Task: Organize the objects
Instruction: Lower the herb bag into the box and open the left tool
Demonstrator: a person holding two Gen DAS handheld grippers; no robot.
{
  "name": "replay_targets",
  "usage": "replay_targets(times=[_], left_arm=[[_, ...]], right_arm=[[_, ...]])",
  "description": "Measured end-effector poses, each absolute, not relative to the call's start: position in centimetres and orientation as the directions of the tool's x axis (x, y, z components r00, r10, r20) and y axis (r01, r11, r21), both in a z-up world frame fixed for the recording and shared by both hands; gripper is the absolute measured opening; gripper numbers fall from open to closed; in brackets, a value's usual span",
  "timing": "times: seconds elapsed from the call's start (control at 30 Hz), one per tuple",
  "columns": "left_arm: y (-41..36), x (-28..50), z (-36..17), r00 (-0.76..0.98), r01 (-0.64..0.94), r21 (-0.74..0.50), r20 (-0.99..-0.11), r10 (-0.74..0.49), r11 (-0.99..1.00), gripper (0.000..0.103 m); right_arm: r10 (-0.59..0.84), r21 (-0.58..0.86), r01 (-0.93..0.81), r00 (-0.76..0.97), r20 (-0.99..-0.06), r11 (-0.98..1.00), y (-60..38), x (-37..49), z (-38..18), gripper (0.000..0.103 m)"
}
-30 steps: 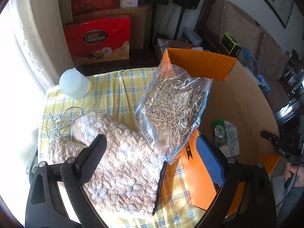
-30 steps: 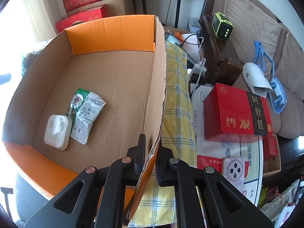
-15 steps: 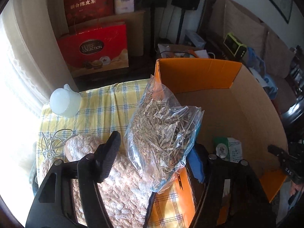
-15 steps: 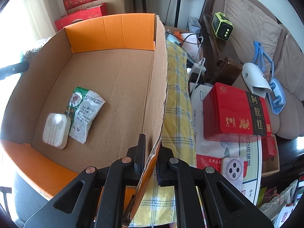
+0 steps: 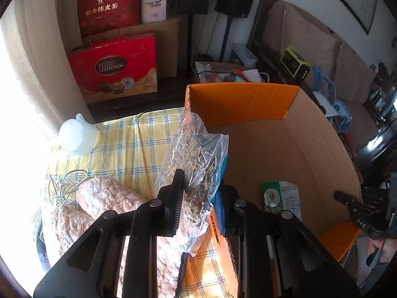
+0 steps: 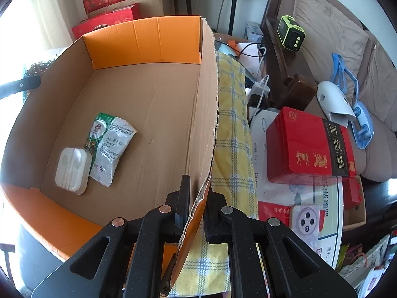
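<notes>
Pinching clear bag (image 5: pixel 196 164) w/ left tool (image 5: pixel 198 206), jaws just closed; light, floppy, slippery. Right tool (image 6: pixel 198 198) clamped on box wall (image 6: pixel 202 129).

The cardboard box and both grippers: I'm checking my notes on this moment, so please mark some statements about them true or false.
1. The left gripper is closed on a clear bag of dried herbs. True; its jaws have just been closing on it.
2. The right gripper holds a red tin. False; it is clamped on the cardboard box's wall, and the red tin lies outside the box.
3. The box is empty. False; a green-and-white sachet and a white earphone case lie on its floor.
4. A pink knitted cloth lies on the checked tablecloth. True.
</notes>
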State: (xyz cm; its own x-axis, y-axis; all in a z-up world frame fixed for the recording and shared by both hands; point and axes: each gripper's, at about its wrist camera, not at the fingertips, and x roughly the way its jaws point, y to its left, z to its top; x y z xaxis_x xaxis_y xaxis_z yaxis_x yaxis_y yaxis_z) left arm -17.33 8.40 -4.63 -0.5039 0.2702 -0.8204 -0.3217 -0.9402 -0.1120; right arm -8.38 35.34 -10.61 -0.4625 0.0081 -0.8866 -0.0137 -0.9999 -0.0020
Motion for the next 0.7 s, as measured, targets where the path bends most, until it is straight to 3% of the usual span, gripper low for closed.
replay_targets(times=[0.23,0.53,0.7], left_arm=[[7.6,-16.2,-1.7,-0.546,-0.358,-0.144,-0.769,0.332,-0.923,0.014],[8.1,-14.1,4.2,-0.565,-0.444,-0.215,-0.686,0.458,-0.87,0.013],[10.5,-14.7,4.9,-0.525,-0.482,-0.241,-0.69,0.498,-0.842,0.013]], right_arm=[[0.01,-0.005,-0.013,-0.463,-0.886,-1.0,35.2,-8.5,-10.6,0.008],[0.012,-0.007,-0.014,-0.462,-0.887,-1.0,35.2,-8.5,-10.6,0.008],[0.013,-0.008,-0.014,-0.462,-0.887,-1.0,35.2,-8.5,-10.7,0.008]])
